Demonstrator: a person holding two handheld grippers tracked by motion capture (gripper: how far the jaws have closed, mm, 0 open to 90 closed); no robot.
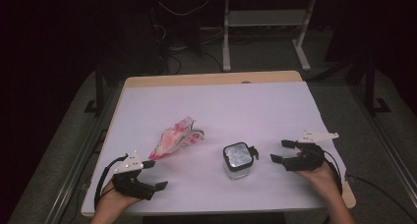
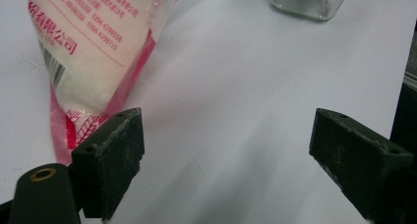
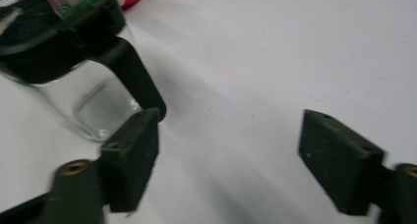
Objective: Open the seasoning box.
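The jar (image 1: 238, 160) stands upright at mid-table, just left of the right gripper (image 1: 278, 151), whose jaws stand wide apart and empty. The left gripper (image 1: 155, 174), equally open and empty, lies nearer the bag (image 1: 176, 137).

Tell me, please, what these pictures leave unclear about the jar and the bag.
- Jar: cut off by the top edge in the left gripper view, blurred in the right gripper view; contents unclear.
- Bag: print too small in the high view, cropped in the left gripper view.
- Bag's opening: cannot tell whether sealed.
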